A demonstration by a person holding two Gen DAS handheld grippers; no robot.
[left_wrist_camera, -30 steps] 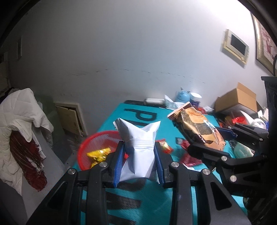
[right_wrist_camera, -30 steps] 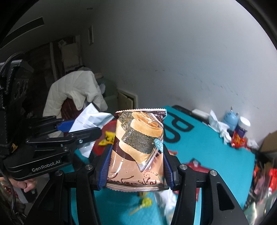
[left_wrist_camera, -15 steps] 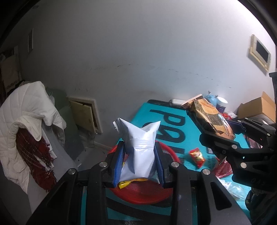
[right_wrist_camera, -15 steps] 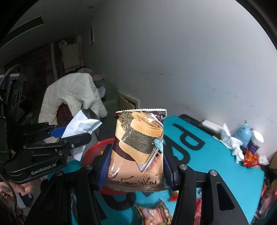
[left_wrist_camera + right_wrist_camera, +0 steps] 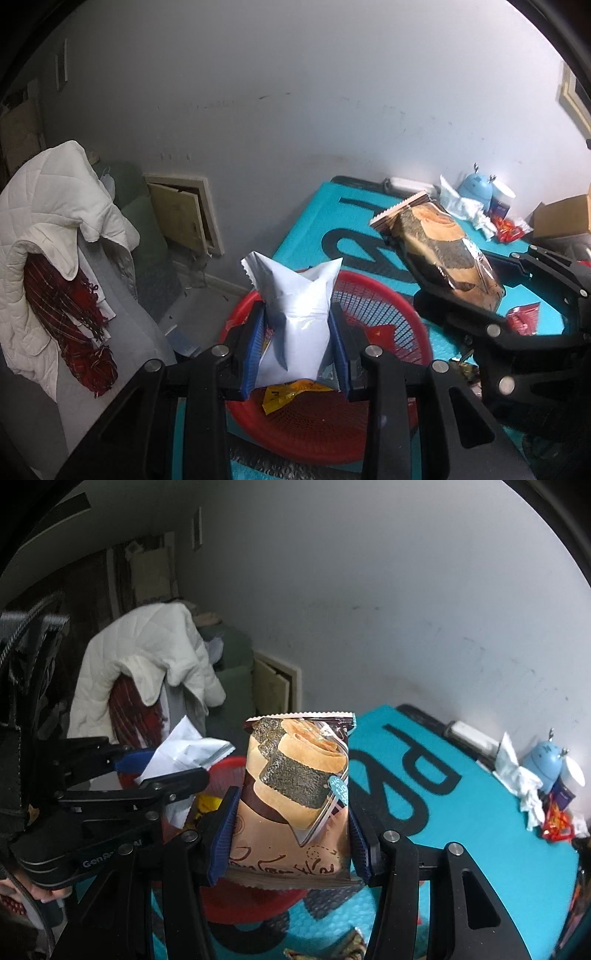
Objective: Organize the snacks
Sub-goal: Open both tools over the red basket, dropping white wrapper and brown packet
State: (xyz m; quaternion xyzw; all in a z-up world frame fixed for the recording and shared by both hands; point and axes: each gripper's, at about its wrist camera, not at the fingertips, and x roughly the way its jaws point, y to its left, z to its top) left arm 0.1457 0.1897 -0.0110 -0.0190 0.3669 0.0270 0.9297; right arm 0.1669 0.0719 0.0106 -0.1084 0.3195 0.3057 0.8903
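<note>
My left gripper (image 5: 297, 350) is shut on a white snack pouch (image 5: 295, 317), held upright over the red mesh basket (image 5: 380, 295) at the table's left end. A yellow packet (image 5: 291, 395) lies in the basket below it. My right gripper (image 5: 291, 838) is shut on a brown seaweed-roll snack bag (image 5: 295, 794), just right of the basket (image 5: 225, 768). In the left wrist view the same brown bag (image 5: 439, 243) and the right gripper (image 5: 465, 280) hover beyond the basket's right rim. The right wrist view shows the left gripper (image 5: 166, 764) with the white pouch (image 5: 184, 753) at left.
The teal table mat (image 5: 332, 221) carries red packets (image 5: 524, 317), a blue toy (image 5: 476, 188), tissues and a cardboard box (image 5: 561, 218) at the far right. A chair with a white quilted jacket (image 5: 48, 206) and red scarf stands left of the table. A grey wall is behind.
Both grippers have moved left and down along the table with their bags. The red basket now sits directly under the white pouch; the brown bag has come close to the basket's right rim.
</note>
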